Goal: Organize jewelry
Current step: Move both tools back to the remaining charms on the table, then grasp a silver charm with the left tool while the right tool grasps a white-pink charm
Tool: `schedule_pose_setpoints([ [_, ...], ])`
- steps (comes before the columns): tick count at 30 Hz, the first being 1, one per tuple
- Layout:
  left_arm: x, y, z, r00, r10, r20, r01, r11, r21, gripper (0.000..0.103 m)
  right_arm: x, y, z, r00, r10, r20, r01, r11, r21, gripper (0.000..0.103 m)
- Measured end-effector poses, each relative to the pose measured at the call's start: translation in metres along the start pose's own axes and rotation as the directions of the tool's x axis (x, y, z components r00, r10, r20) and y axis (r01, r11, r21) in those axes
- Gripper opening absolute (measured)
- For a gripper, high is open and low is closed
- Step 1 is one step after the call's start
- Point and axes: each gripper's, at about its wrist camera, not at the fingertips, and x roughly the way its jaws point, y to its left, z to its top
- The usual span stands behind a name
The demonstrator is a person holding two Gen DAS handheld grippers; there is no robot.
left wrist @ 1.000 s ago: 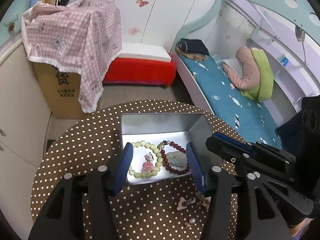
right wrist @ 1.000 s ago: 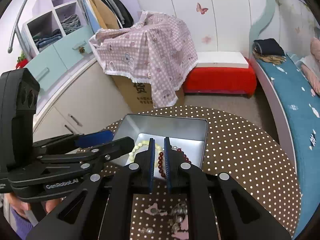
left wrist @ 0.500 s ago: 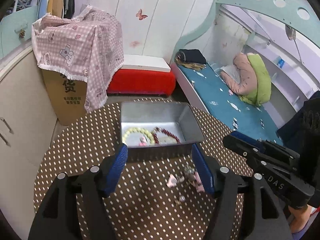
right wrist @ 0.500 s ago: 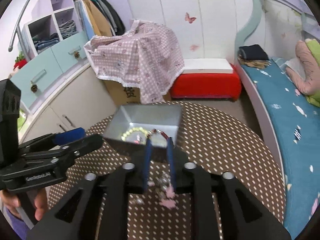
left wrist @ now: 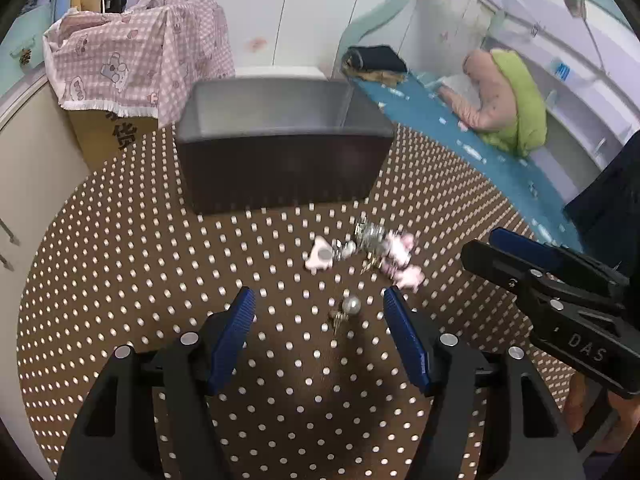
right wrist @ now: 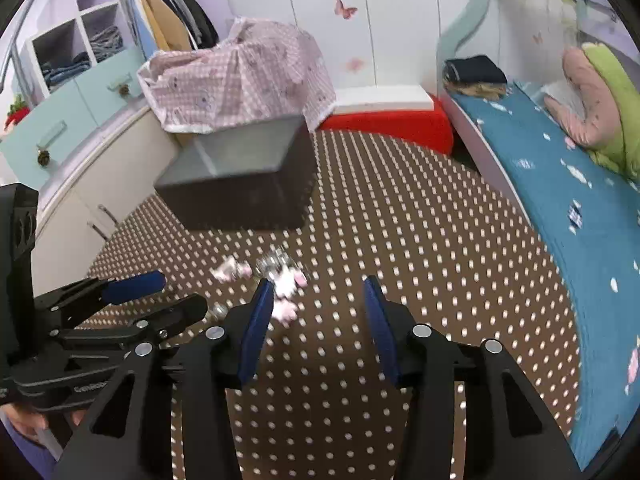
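A grey metal tin stands on the round brown polka-dot table; from this low angle its contents are hidden. It also shows in the right wrist view. A small heap of loose jewelry, pink and silver pieces, lies in front of the tin, with a pearl earring nearer me. The heap also shows in the right wrist view. My left gripper is open and empty, low over the table around the earring. My right gripper is open and empty, just right of the heap.
A cardboard box under a pink checked cloth stands behind the table. A red bench and a bed with a blue sheet lie to the right. Cupboards stand on the left.
Both grippers pulled back from over the tin and dropped low to the table. The right gripper opened from shut. The tin now shows side-on and the loose jewelry lies close ahead.
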Motion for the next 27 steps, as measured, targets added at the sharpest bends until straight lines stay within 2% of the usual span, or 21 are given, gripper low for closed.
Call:
schedule_pose_setpoints([
  [11, 0.015, -0.012, -0.009, 0.998, 0.068, 0.000, -0.068, 0.995, 0.073, 0.062, 0.015, -0.003, -0.011, 0.999, -0.018, -0.029, 0.017, 1.000, -0.010, 0.047],
  [13, 0.016, -0.016, -0.010, 0.994, 0.106, 0.008, -0.106, 0.989, 0.102, 0.047, 0.016, -0.001, -0.012, 0.999, -0.020, -0.031, 0.020, 1.000, -0.021, 0.047],
  [14, 0.017, -0.017, -0.009, 0.993, 0.117, 0.012, -0.118, 0.986, 0.115, 0.043, 0.017, -0.001, -0.012, 0.999, -0.019, -0.033, 0.019, 1.000, -0.022, 0.047],
  [16, 0.016, -0.018, -0.010, 0.993, 0.118, 0.026, -0.121, 0.984, 0.129, 0.024, 0.020, 0.001, -0.012, 0.999, -0.017, -0.035, 0.016, 0.999, -0.029, 0.047],
  [17, 0.016, -0.017, -0.010, 0.991, 0.129, 0.030, -0.131, 0.984, 0.123, 0.020, 0.021, 0.002, -0.012, 0.999, -0.016, -0.037, 0.015, 0.999, -0.034, 0.047],
  [18, 0.015, -0.015, -0.010, 0.991, 0.130, 0.031, -0.133, 0.984, 0.118, 0.009, 0.022, 0.003, -0.012, 0.999, -0.015, -0.038, 0.014, 0.999, -0.038, 0.047],
  [21, 0.012, -0.002, -0.008, 0.997, 0.071, 0.021, -0.072, 0.996, 0.056, 0.009, 0.026, 0.011, -0.012, 0.999, -0.020, -0.045, 0.017, 0.998, -0.063, 0.047],
  [24, 0.008, 0.007, -0.010, 0.996, 0.085, 0.029, -0.086, 0.996, 0.032, 0.009, 0.032, 0.022, -0.011, 0.999, -0.015, -0.052, 0.010, 0.996, -0.092, 0.047],
  [27, 0.005, 0.014, -0.011, 0.997, 0.069, 0.025, -0.069, 0.998, 0.010, 0.009, 0.036, 0.031, -0.009, 0.998, -0.019, -0.053, 0.013, 0.993, -0.119, 0.047],
])
